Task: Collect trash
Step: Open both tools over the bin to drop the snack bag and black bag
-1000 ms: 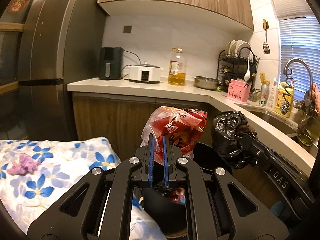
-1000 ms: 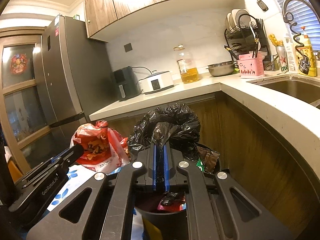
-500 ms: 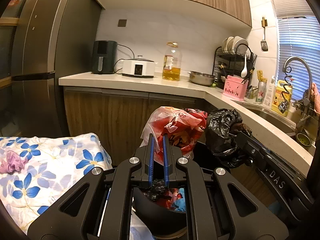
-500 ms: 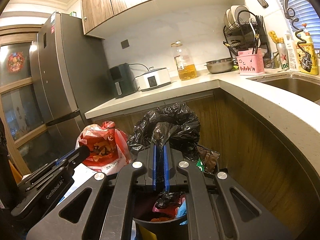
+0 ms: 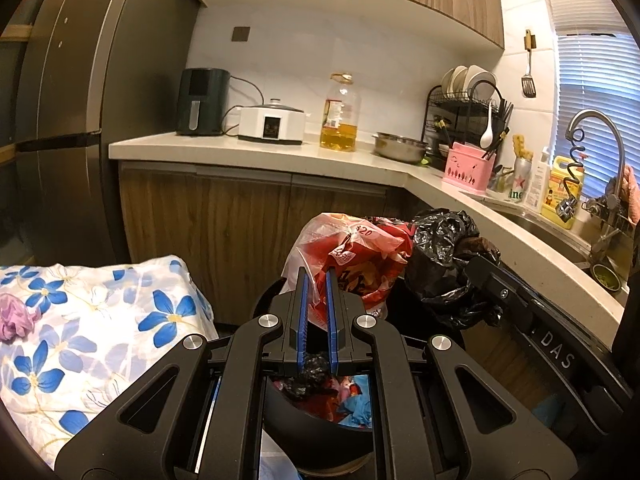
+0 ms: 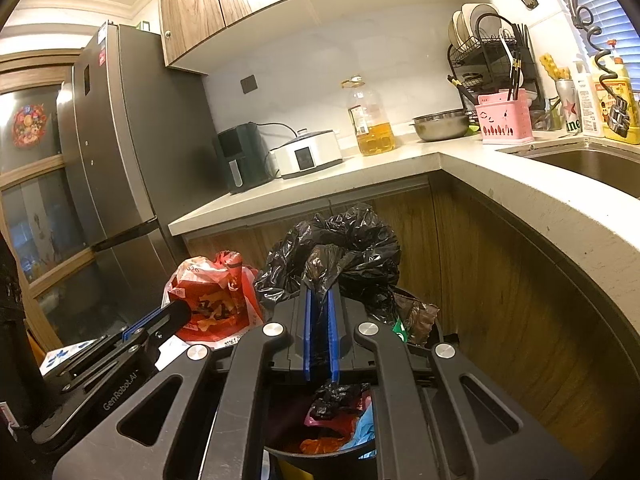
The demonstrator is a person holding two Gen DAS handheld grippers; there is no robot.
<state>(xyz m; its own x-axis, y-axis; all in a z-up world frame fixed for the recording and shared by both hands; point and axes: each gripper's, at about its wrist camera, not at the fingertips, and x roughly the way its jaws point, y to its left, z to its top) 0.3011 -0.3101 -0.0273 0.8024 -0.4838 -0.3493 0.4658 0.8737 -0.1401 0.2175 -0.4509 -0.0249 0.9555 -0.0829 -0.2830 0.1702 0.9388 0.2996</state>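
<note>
Left wrist view shows the red-and-clear plastic bag (image 5: 352,264) of trash pinched by its thin film between the blue pads of the left gripper (image 5: 316,304), whose jaws are nearly closed on it. The bag hangs over the black bin (image 5: 320,428), which already holds crumpled red, blue and black scraps. Just to its right, touching it, is the black trash bag (image 5: 444,264), held by the right gripper (image 5: 486,276) that enters from the right edge.

Right wrist view shows the right gripper's (image 6: 318,312) jaws almost closed on a bunched neck of the black trash bag (image 6: 340,252), also above the bin (image 6: 320,456). The red bag (image 6: 212,304) sits beside it on the left, with the left gripper (image 6: 176,314) at it.

A floral cloth (image 5: 100,344) lies left of the bin. Behind runs the pale countertop (image 5: 248,150), and a steel fridge (image 5: 80,100) stands at the far left.
</note>
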